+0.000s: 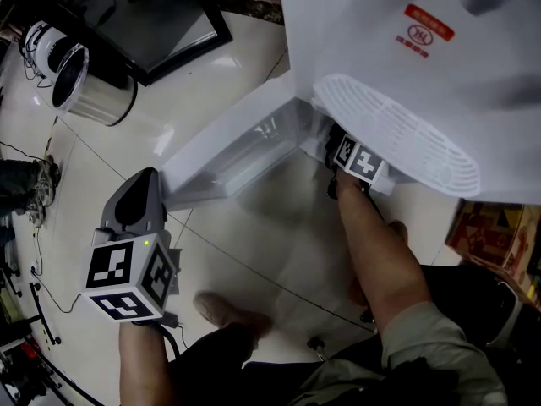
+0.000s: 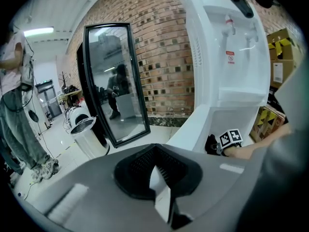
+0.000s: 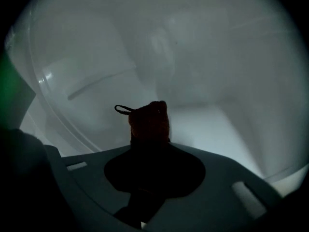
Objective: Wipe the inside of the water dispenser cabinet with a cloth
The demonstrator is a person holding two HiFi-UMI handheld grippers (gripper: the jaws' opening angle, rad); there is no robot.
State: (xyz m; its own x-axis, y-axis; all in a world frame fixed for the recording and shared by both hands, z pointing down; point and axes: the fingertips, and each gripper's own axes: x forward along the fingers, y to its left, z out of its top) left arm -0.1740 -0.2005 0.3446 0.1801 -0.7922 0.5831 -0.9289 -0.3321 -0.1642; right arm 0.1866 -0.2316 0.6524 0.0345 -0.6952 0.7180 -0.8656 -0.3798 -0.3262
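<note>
The white water dispenser (image 1: 397,49) (image 2: 227,47) stands with its lower cabinet door (image 1: 237,146) swung open. My right gripper (image 1: 340,149) reaches into the cabinet below the drip tray (image 1: 397,134), and its marker cube (image 2: 231,138) shows at the opening. Inside, the right gripper (image 3: 149,144) is shut on a dark red cloth (image 3: 149,122) that sticks up from its jaws against the pale cabinet wall (image 3: 193,57). My left gripper (image 1: 142,184) (image 2: 157,173) hangs outside, to the left of the door, shut with nothing in it.
A black-framed mirror (image 2: 116,81) (image 1: 161,24) leans on the brick wall. A round metal bin (image 1: 89,87) (image 2: 84,129) stands beside it. Cardboard boxes (image 1: 494,235) sit right of the dispenser. Cables (image 1: 38,294) trail over the floor at left, where a person (image 2: 17,105) stands.
</note>
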